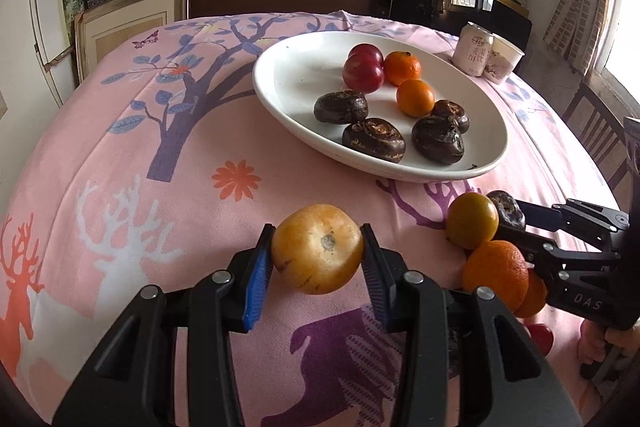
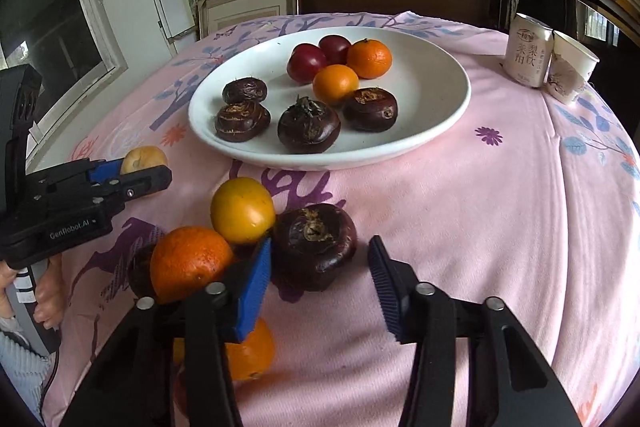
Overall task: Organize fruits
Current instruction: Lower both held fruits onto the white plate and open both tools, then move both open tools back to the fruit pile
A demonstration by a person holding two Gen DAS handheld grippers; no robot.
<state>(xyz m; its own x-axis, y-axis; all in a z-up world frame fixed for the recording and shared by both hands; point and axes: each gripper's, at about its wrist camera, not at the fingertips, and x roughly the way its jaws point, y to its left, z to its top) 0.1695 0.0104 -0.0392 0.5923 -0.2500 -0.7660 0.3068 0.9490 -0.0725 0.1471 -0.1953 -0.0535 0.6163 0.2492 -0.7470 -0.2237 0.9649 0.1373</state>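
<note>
My left gripper (image 1: 318, 251) pinches a round, pale-orange, smooth-skinned fruit w/ a grey stem scar (image 1: 318, 249), both ribbed blue pads pressed on its sides, just above the pink printed tablecloth (image 1: 120, 155). My right gripper (image 2: 320, 267) sits spread around a dark brown, glossy, flattened water chestnut (image 2: 316, 245) on the cloth; left pad is touching or nearly touching it, right pad is clear of it, so no grip.

Just left of that chestnut: a smooth yellow-orange round fruit (image 2: 243, 209) and a dimpled orange mandarin (image 2: 188, 261), touching each other. Another orange fruit (image 2: 252, 351) lies partly hidden under my right gripper's left finger.

The shallow oval white ceramic plate (image 2: 432, 99) holds 2 dark red smooth plums (image 2: 306, 62), side by side at the back, 2 orange mandarins (image 2: 369, 58) beside them, and 4 dark wrinkled water chestnuts (image 2: 309, 129) along the front.

Far right on the cloth: a pale drink can w/ printed characters (image 2: 527, 53) touching a white paper cup (image 2: 572, 67).
</note>
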